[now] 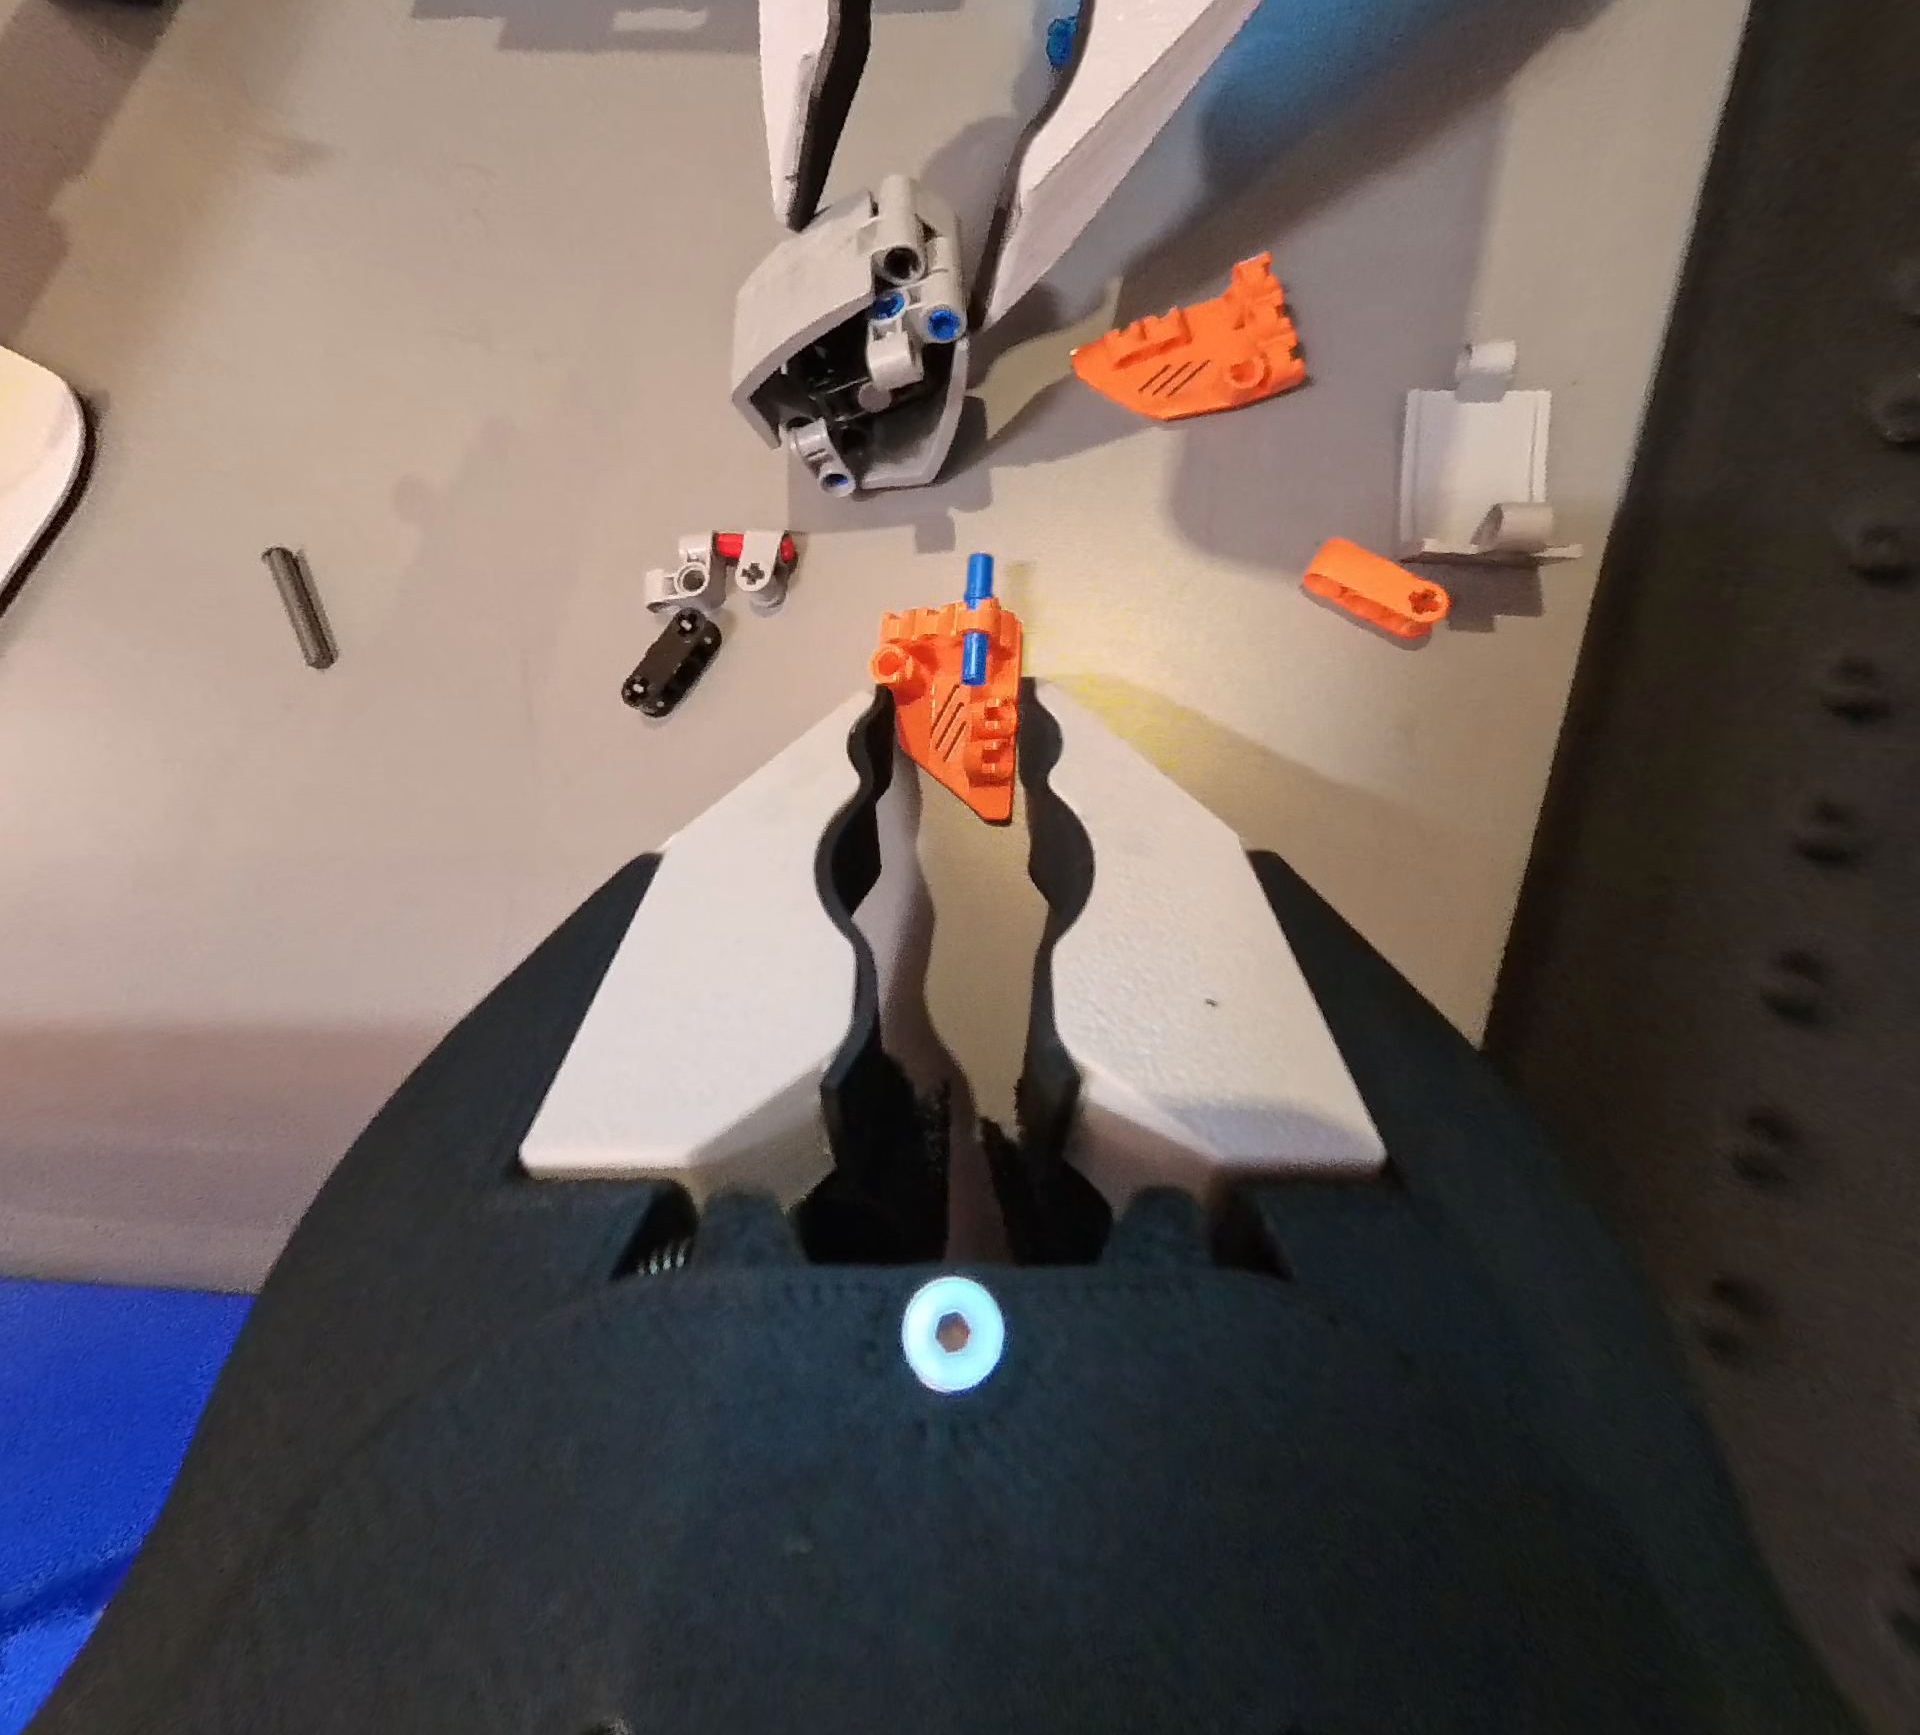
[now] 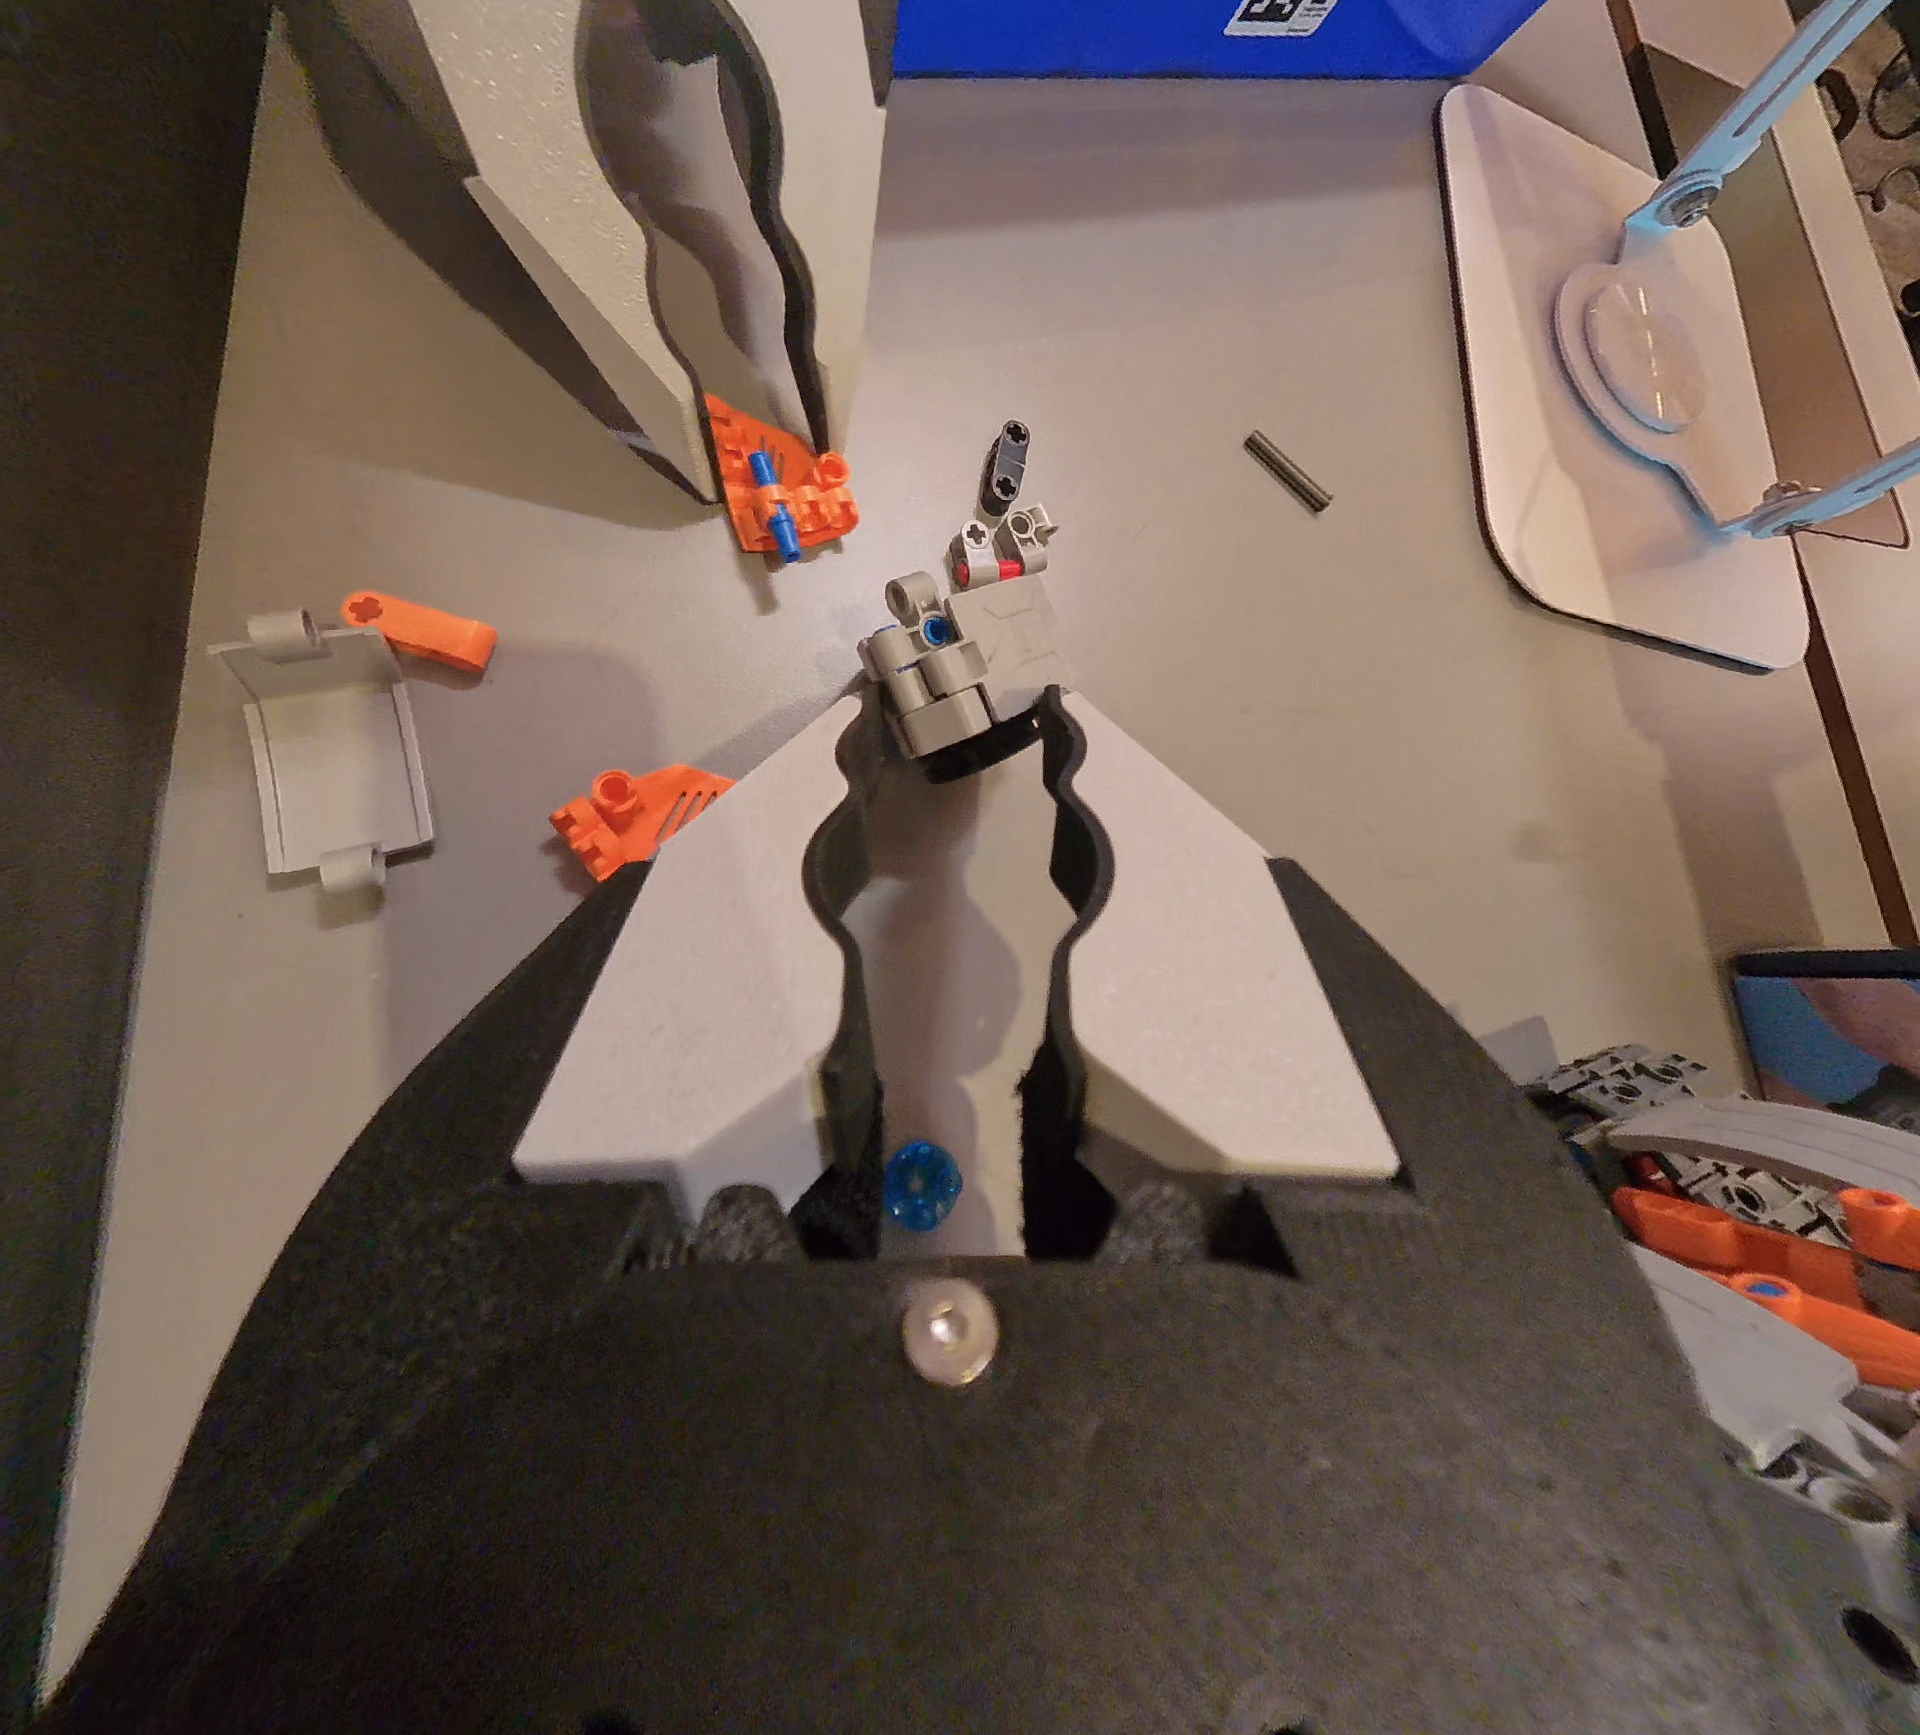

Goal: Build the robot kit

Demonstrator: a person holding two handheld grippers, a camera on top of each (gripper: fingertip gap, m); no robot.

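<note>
Grey and matte, the bench (image 1: 312,335) carries a scatter of plastic building-toy parts under warm light. Our left gripper (image 1: 951,698) has its jaws nearly together on an orange wedge-shaped panel with a blue pin through it (image 1: 951,698), pinched at the narrow end, low over the bench. Our right gripper (image 2: 951,719) has its jaws closed on a grey curved-shell assembly with blue pins (image 2: 956,667), which we see tilted just ahead of the orange panel in the left view.

Between the two lie a small grey-and-red connector cluster (image 1: 727,568) and a black two-hole link (image 1: 670,662); a dark axle rod (image 1: 301,605) sits well apart. A second orange wedge panel (image 1: 1195,345), an orange short beam (image 1: 1377,589) and a pale grey curved plate (image 1: 1475,464) lie to the side.

We judge the orange panel's grip shallow: pinched on a taper, it could pivot or squirt out, and the blue pin might slide free.
</note>
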